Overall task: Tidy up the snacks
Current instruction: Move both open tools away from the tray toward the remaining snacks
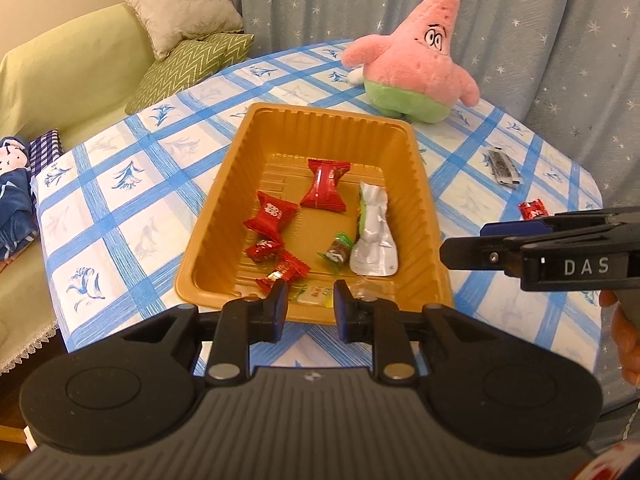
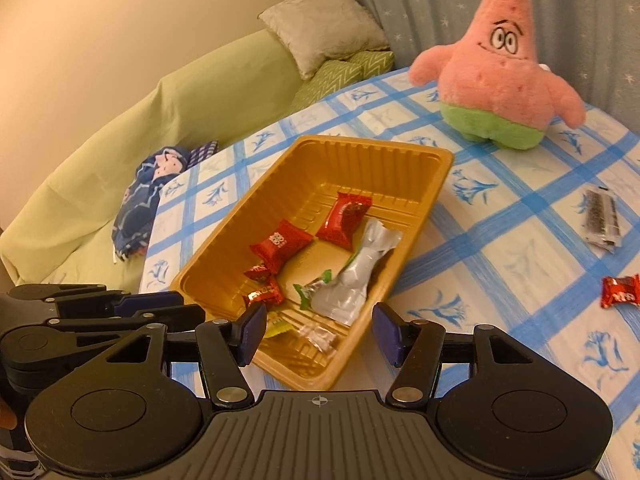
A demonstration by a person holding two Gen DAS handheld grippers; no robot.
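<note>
A gold plastic tray point(image 1: 328, 114) point(image 2: 436, 160) sits mid-table. It holds several red wrapped candies point(image 1: 325, 189) point(image 2: 280, 245), a silver pouch point(image 1: 374, 232) point(image 2: 352, 280), a small green candy point(image 1: 338, 249) and a yellow-green candy point(image 1: 314, 295). My left gripper point(image 1: 311, 308) hovers at the tray's near rim, its jaws slightly apart with nothing between them. My right gripper point(image 2: 320, 334) stands open and empty over the tray's near corner; in the left wrist view it point(image 1: 464, 240) reaches in from the right. On the cloth to the right lie a loose red candy point(image 1: 532, 209) point(image 2: 620, 290) and a black-and-silver packet point(image 1: 502, 166) point(image 2: 600, 216).
A pink star plush point(image 1: 416, 64) point(image 2: 500, 72) stands on the blue-checked tablecloth point(image 1: 120, 208) behind the tray. Left of the table are a green sofa point(image 1: 60, 72) with cushions point(image 1: 180, 8) and a blue doll point(image 2: 148, 200). A starred curtain hangs behind.
</note>
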